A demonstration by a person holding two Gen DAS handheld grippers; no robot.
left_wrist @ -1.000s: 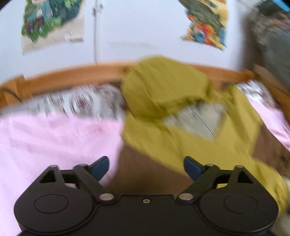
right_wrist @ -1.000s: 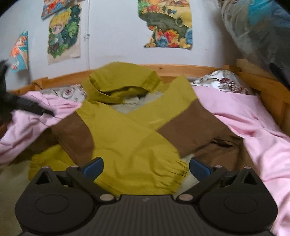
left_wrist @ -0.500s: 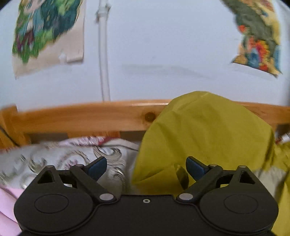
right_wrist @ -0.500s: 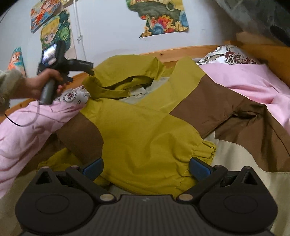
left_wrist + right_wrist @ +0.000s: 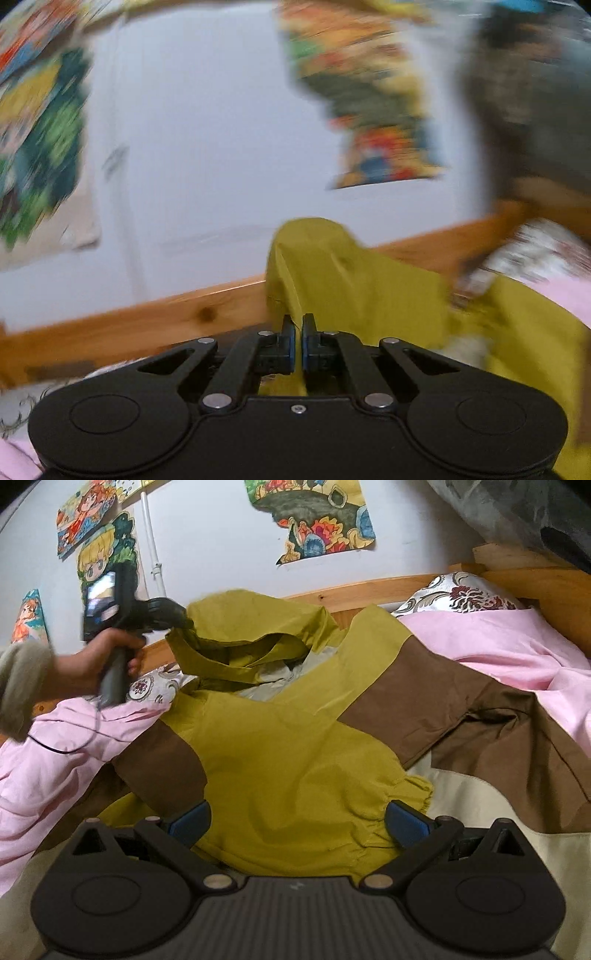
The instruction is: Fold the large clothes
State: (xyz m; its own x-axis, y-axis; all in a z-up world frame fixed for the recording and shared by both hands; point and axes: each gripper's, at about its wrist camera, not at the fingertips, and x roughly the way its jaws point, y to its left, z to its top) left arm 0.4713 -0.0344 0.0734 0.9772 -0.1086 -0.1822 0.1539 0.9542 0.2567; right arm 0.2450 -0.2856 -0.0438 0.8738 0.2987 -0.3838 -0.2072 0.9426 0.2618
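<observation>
Left to right: the left gripper [image 5: 173,618], held in a bare hand [image 5: 98,657], has its jaws pressed together on the edge of the mustard-yellow fabric hood [image 5: 251,627] of the large mustard, brown and cream jacket [image 5: 295,760], which lies spread on the pink bedsheet [image 5: 517,657] before the pale wooden bed frame [image 5: 369,590]; both two-tone sleeves [image 5: 406,686] lie crossed over the jacket's front, so the sleeve folds appear done, while the hood fold is judged in progress and the body remains to be folded; the right gripper [image 5: 297,818] hovers above the gathered mustard cuff [image 5: 402,794], jaws spread wide and holding nothing; no containers are visible in either view
</observation>
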